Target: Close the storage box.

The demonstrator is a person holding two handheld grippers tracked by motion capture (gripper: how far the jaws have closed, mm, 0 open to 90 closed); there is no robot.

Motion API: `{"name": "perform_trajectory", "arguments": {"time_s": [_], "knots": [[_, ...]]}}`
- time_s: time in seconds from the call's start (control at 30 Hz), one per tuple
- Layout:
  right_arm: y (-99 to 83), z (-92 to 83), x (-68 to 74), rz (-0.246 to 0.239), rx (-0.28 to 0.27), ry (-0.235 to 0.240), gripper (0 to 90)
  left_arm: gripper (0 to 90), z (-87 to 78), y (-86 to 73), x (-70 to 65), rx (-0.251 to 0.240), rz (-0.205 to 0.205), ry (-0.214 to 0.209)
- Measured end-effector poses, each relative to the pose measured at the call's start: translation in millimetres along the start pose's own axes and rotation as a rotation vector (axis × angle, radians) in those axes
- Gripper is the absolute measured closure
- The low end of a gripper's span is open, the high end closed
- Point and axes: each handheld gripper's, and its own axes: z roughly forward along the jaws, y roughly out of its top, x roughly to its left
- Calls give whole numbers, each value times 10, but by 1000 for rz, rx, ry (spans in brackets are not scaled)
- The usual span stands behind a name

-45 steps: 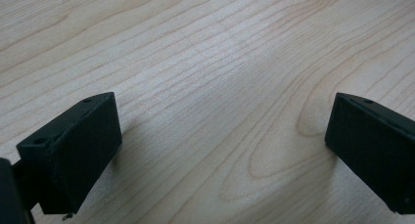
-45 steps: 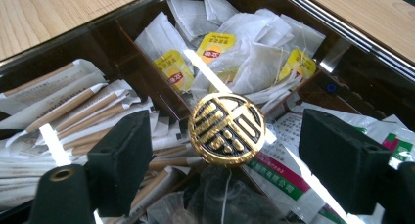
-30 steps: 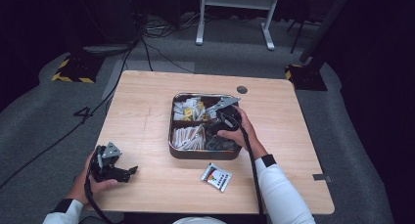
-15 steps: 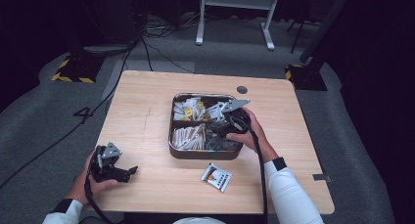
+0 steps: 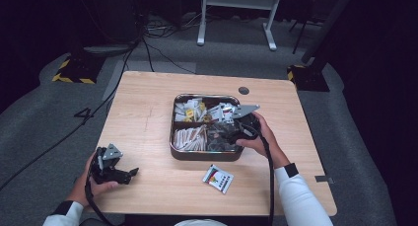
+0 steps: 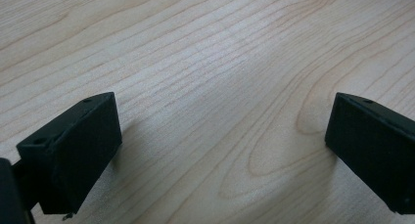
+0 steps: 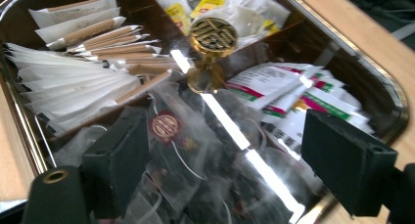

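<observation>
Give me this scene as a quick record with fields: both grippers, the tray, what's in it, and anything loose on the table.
left gripper: open, jaws wide, low over bare wood at the table's near left
right gripper: open, over the tray's compartment of clear tea bags
tray: dark metal, divided into compartments, mid-table
contents: clear tea bags, paper stick packets, white sachets
centre knob: gold, on the divider
loose packet: on the table in front of the tray

You are working at a light wooden table [image 5: 148, 102] on grey carpet [image 5: 44, 122]; black cables [image 5: 162, 53] are trailing at upper left, and a white metal stand [image 5: 236, 14] is standing at top centre in darkness.
</observation>
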Motion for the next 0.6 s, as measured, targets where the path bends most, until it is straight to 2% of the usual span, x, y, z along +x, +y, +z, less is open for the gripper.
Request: {"name": "perform_trajectory", "arguments": {"time_s": [0.6], "knots": [[-247, -272, -49, 21, -1, -26, 194, 5, 0, 0, 0, 0, 0, 0]]}}
